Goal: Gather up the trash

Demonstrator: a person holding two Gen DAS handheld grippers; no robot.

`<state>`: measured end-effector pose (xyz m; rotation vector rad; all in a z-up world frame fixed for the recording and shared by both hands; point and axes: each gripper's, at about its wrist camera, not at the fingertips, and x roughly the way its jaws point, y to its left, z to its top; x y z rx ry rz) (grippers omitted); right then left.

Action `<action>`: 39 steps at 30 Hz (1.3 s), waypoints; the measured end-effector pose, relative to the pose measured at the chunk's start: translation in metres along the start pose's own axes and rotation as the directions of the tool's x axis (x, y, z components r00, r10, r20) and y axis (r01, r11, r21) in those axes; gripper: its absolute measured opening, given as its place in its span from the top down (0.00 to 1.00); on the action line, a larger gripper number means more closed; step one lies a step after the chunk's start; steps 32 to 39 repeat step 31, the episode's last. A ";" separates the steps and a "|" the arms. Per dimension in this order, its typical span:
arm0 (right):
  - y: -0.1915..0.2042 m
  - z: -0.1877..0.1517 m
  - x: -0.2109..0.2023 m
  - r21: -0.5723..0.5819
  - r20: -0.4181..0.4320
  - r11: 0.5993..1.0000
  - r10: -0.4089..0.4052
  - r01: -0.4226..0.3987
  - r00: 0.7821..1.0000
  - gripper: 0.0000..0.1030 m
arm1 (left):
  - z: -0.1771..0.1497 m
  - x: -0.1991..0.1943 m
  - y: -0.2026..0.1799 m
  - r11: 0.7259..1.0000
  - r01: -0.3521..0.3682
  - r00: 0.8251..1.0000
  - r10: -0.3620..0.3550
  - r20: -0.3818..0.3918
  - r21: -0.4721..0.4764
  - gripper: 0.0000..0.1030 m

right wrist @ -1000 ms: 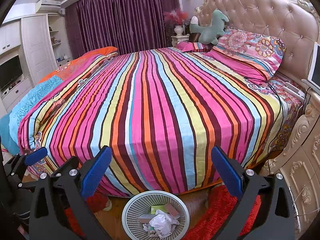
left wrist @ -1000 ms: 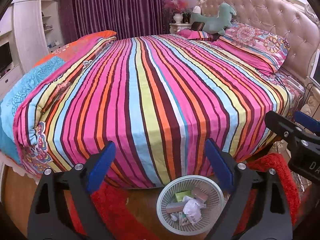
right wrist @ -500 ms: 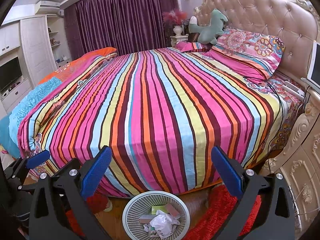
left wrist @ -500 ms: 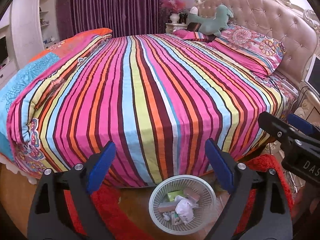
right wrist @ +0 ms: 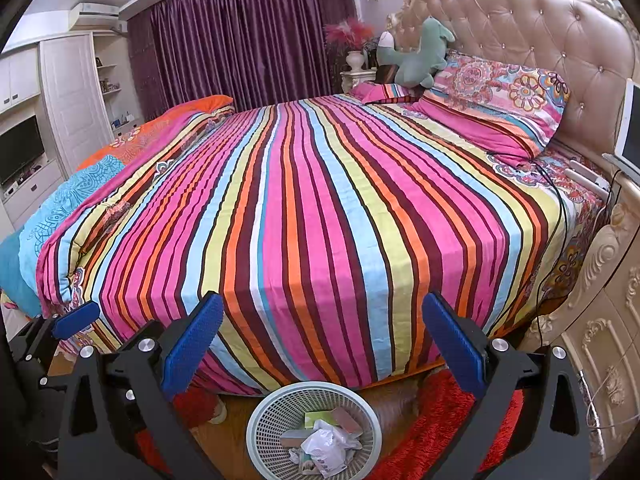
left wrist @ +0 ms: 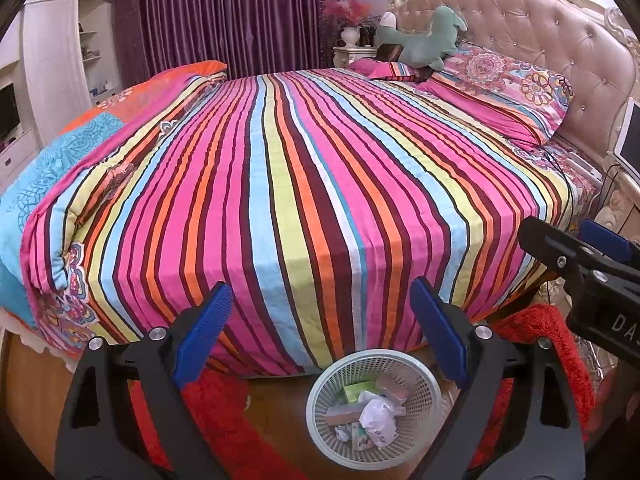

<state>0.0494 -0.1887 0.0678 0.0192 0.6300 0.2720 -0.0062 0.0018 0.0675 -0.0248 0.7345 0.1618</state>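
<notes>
Bedroom, purple curtains far, tufted headboard (right wrist: 520, 40) at right. Striped bedspread (left wrist: 300, 200) fills most of both views; I see no litter on it.

My left gripper (left wrist: 320, 332) hangs with its blue pads spread wide, nothing between them. My right gripper (right wrist: 324, 344): same, pads wide apart and empty. Both point down toward the near foot of the bed.

White mesh basket (left wrist: 374, 360) sits on the wood floor, just beside the red rug (left wrist: 536, 340), near the bed's edge. Inside: a crumpled white plastic bag (right wrist: 326, 446), a green box (left wrist: 356, 390), a pinkish block (right wrist: 346, 420), other scraps I can't make out.

My reading: collecting looks nearly or wholly done. Trash is in the basket, bed looks bare of it. Floor under my grippers is hidden, so stray bits may remain there.
</notes>
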 end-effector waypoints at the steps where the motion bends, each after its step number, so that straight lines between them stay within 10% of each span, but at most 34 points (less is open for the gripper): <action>1: 0.000 0.000 0.000 0.000 0.000 1.000 0.000 0.000 1.000 0.07 | 0.000 0.000 0.000 1.000 -0.002 1.000 0.002 0.000 -0.001 0.15; 39: 0.006 -0.001 0.001 0.011 -0.002 1.000 -0.003 0.003 1.000 0.07 | 0.002 -0.003 0.003 0.999 -0.045 0.999 0.045 0.029 -0.004 0.15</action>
